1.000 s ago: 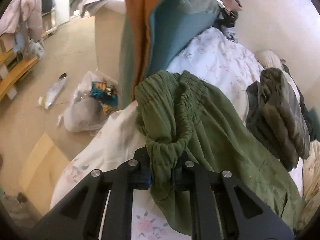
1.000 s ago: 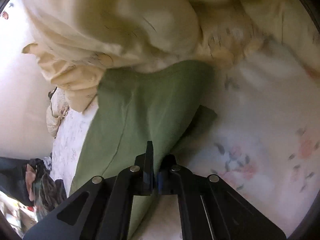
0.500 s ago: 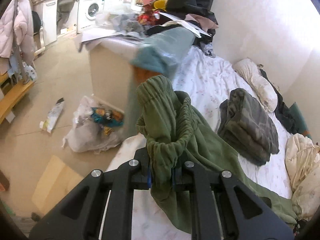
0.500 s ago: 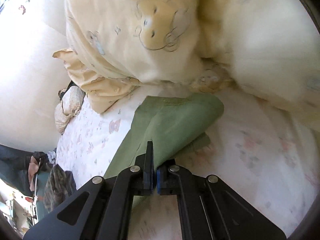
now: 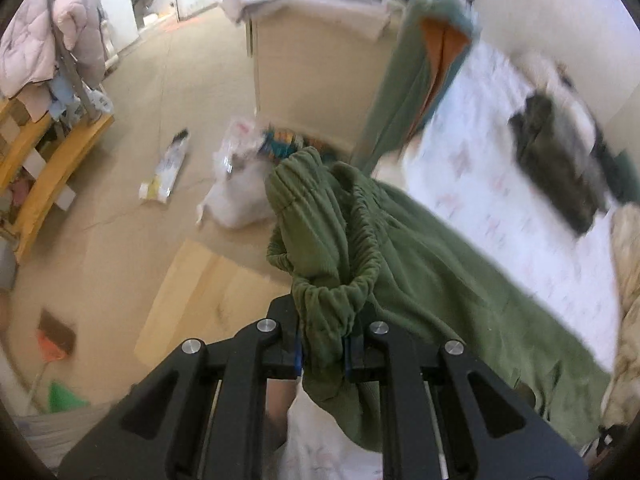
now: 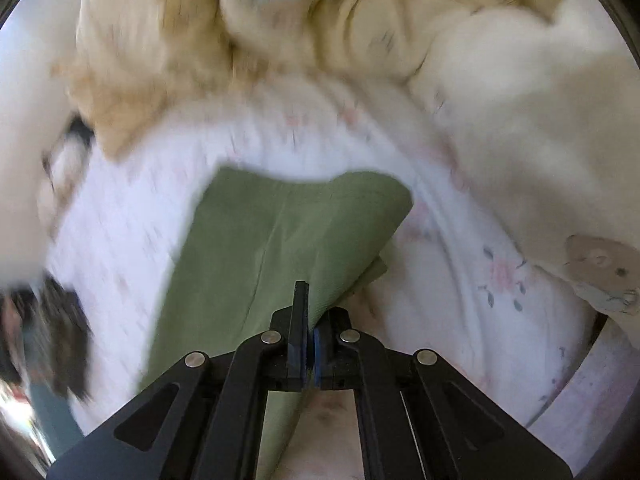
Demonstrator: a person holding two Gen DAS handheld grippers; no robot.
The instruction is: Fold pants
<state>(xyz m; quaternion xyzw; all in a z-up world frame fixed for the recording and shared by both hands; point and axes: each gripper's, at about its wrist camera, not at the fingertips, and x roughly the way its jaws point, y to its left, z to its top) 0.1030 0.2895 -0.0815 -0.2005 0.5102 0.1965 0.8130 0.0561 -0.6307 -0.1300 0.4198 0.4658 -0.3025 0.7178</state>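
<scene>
Left wrist: left gripper (image 5: 322, 350) pinches the bunched elastic waistband of the green pants (image 5: 420, 276), held up over the bed's near edge. Open floor (image 5: 160, 92) to the left, with a white plastic bag (image 5: 236, 200) and flat cardboard (image 5: 200, 292) close by. Pants run long-axis from the waistband away right across the floral bedsheet (image 5: 500, 208).

Right wrist: right gripper (image 6: 310, 354) clamped tight on the pants' side edge (image 6: 280, 248). Hem end points toward the cream duvet (image 6: 320, 28), bare sheet between them; frame blurred.
</scene>
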